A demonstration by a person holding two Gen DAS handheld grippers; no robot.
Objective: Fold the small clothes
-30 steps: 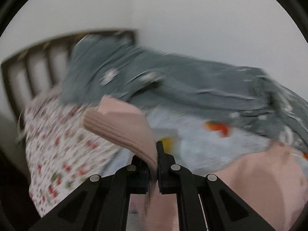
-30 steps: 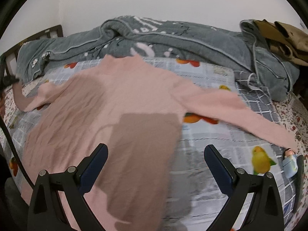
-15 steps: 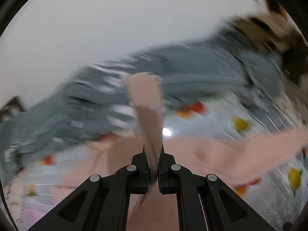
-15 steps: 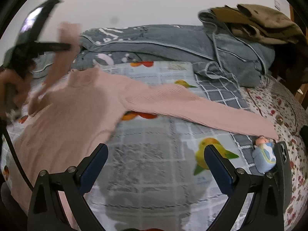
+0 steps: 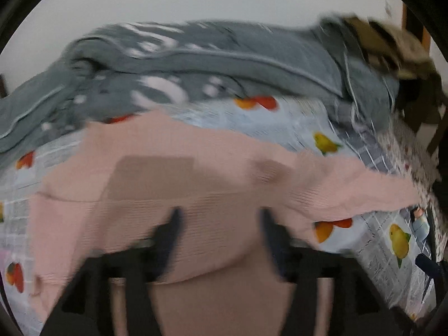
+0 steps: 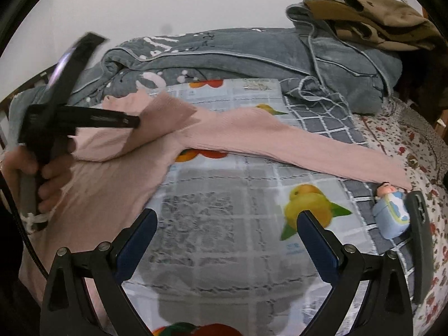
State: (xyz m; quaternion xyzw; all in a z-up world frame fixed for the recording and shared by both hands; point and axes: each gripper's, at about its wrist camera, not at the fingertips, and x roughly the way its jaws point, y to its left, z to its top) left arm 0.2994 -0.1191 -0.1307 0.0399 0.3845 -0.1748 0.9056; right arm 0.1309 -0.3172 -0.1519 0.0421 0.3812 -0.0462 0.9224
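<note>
Opening its jaws, your left gripper (image 5: 219, 232) sits low in its frame, the pink sweater (image 6: 117, 173) loose between them. Your right gripper (image 6: 226, 240) hangs spread and empty over the fruit-print sheet (image 6: 238, 196), frame bottom.

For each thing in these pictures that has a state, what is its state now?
pink sweater: flat on the bed, one sleeve folded across the chest, the other stretched out sideways.
left gripper: jaws opening, sleeve let go.
right gripper: open, empty, above the sheet.
grey quilt: bunched along the wall.
brown garment: crumpled on the quilt.
dark phone: lying beside the small figurine.
</note>
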